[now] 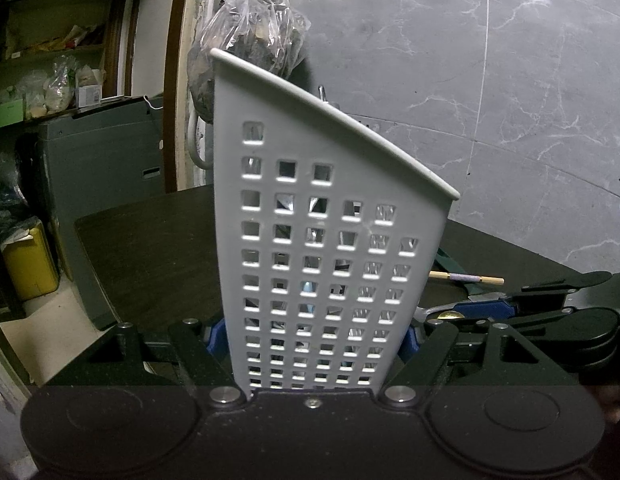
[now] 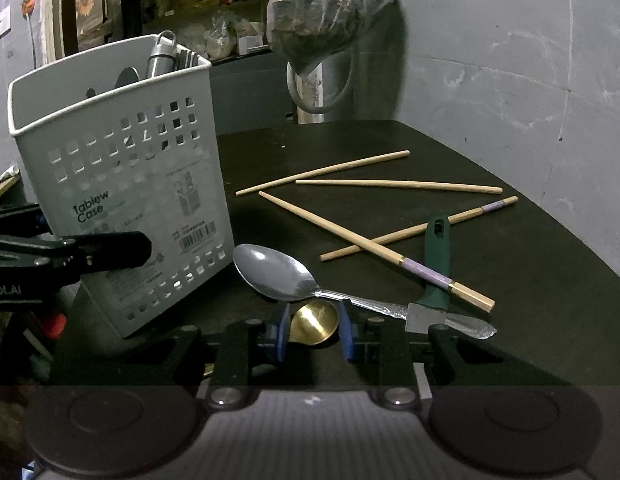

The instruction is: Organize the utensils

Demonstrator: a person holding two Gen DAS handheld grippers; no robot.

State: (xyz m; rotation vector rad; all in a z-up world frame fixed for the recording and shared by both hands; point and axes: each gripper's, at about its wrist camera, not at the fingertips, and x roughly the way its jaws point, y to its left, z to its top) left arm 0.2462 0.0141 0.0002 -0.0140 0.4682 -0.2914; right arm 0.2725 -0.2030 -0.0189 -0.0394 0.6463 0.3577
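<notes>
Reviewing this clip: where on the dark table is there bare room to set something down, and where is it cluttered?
Bare table lies right of the chopsticks, toward the far right edge, and behind them by the wall. A narrow strip sits between the grey utensil case and the chopsticks. It is crowded in front: silver spoon, gold spoon, green-handled tool overlap.

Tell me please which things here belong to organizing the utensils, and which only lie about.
For the job:
- white utensil case, held by left claw
- gold spoon, between right claw pads
- silver spoon
- five chopsticks
- green-handled tool

Just lying about:
- hanging plastic bag
- shelf clutter
</notes>
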